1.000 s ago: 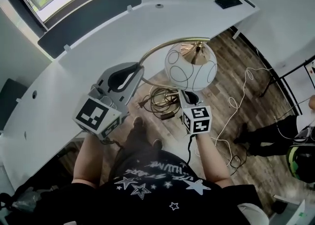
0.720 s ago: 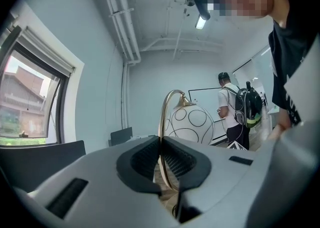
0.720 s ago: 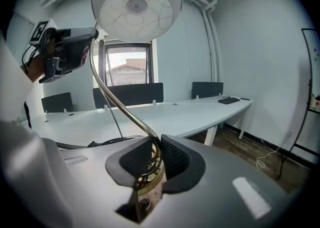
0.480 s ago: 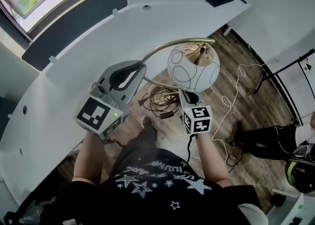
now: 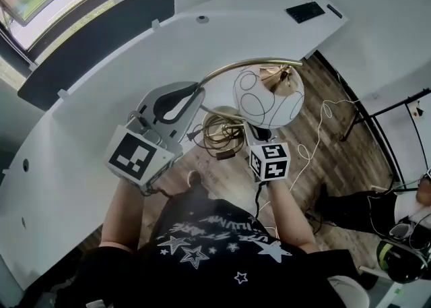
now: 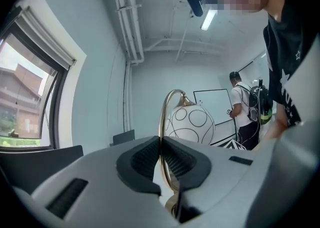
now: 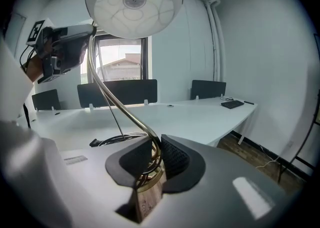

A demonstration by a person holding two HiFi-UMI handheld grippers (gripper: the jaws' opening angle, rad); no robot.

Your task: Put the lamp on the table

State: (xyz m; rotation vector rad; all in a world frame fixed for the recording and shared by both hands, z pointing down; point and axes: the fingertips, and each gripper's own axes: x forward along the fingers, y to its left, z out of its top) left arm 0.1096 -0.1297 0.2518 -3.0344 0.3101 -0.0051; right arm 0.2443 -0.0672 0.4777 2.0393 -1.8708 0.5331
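The lamp has a white globe shade (image 5: 268, 96) with black circles and a curved brass stem (image 5: 242, 65). It hangs in the air just before the edge of the white curved table (image 5: 135, 57). My left gripper (image 5: 190, 94) is shut on the upper stem (image 6: 161, 132), and the shade (image 6: 191, 123) shows beyond its jaws. My right gripper (image 5: 256, 129) is shut on the foot of the stem (image 7: 149, 159), just above the wooden base (image 7: 146, 199). In the right gripper view the shade (image 7: 133, 0) is overhead, with the left gripper (image 7: 65, 47) to its left.
A dark keyboard (image 5: 305, 11) lies at the table's far right end. Dark chair backs (image 5: 101, 34) line its far side below a window. The lamp's coiled cable (image 5: 221, 131) hangs under the lamp. White cables (image 5: 323, 131) run over the wood floor, and a person (image 5: 397, 216) stands at the right.
Both grippers have carried the lamp closer to the white table, whose edge now reaches further under the shade. Both grips look the same.
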